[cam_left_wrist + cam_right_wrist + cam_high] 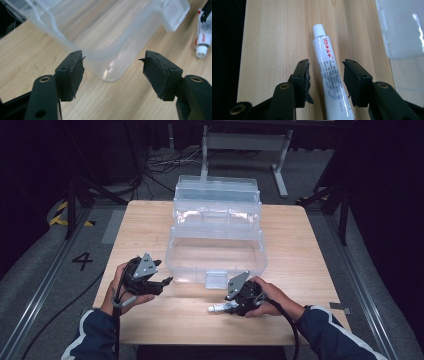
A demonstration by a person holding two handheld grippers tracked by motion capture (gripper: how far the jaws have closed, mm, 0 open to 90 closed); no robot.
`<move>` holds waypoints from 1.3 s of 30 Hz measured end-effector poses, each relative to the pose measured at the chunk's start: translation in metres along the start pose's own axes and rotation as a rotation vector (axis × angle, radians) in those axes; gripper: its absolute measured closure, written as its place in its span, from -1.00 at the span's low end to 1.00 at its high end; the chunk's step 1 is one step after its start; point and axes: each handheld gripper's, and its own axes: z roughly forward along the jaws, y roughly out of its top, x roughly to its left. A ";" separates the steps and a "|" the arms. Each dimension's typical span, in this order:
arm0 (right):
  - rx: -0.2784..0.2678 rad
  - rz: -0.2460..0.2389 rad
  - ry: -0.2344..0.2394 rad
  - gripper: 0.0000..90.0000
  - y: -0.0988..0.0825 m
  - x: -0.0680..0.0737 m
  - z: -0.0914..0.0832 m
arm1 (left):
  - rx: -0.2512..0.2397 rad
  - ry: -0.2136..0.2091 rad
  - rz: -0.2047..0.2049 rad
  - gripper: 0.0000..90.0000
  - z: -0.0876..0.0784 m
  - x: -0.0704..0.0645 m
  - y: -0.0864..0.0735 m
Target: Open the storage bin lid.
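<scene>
The left claw [111, 60] stands wide and empty on the near left of the surface [310, 255], facing the near corner of the clear box [216, 251]. To its right, the white tube [329, 72] lies flat on the surface between the right claw's [325, 65] parted jaws, pads just clear of it, cap pointing left.

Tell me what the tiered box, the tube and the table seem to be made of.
Tiered box: clear, glossy plastic; the wood shows through its walls.
Tube: white, shiny, probably plastic or laminate, with a ribbed screw cap and red print.
Table: light wood or wood-look laminate, matte, with visible grain.
</scene>
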 end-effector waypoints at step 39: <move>0.187 -0.011 0.043 0.57 0.018 -0.004 0.024 | 0.094 -0.130 -0.135 -0.57 0.037 -0.004 -0.081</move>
